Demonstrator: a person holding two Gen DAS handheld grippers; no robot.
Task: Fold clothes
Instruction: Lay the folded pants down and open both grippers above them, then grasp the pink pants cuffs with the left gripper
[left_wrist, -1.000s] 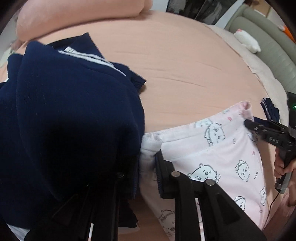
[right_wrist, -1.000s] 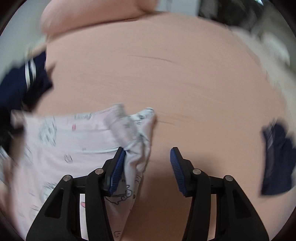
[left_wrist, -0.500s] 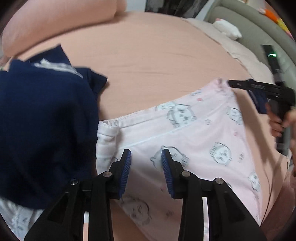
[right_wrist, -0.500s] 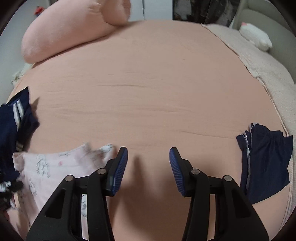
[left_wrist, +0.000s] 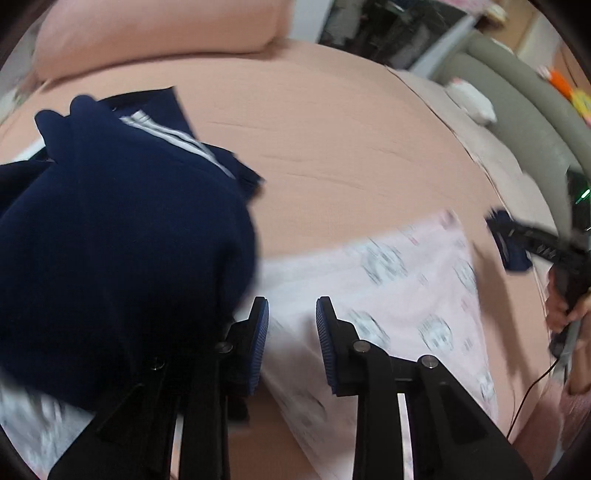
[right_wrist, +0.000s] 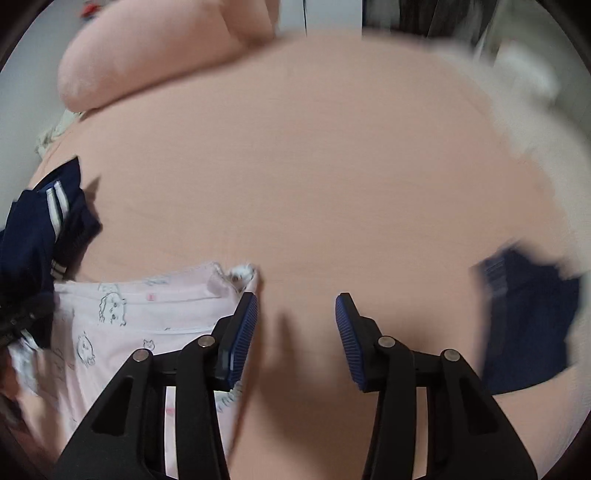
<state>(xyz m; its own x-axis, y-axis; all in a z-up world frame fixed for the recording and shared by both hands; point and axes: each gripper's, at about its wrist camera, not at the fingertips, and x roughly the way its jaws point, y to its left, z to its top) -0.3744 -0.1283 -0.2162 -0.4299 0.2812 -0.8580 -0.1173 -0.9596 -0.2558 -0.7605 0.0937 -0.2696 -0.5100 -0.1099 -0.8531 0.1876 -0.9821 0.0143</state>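
Note:
A pale pink garment with bear prints lies spread flat on the peach bed sheet. My left gripper hovers over its near left part, jaws closing, pads apart and not pressing the cloth. A navy garment with white stripes is heaped just left of it. In the right wrist view the pink garment ends at a corner beside my right gripper, whose jaws are closing slightly with only bare sheet between them. From the left wrist view the right gripper hangs above the pink garment's far right corner, held by a hand.
A second navy garment lies at the right of the bed. A pink pillow sits at the far end. A beige blanket, a white plush toy and a grey padded edge border the right side. The peach bed sheet stretches ahead.
The left gripper let go of the pink garment's edge and shifted right over it. The right gripper released the pink corner and rose; the corner now rests on the sheet.

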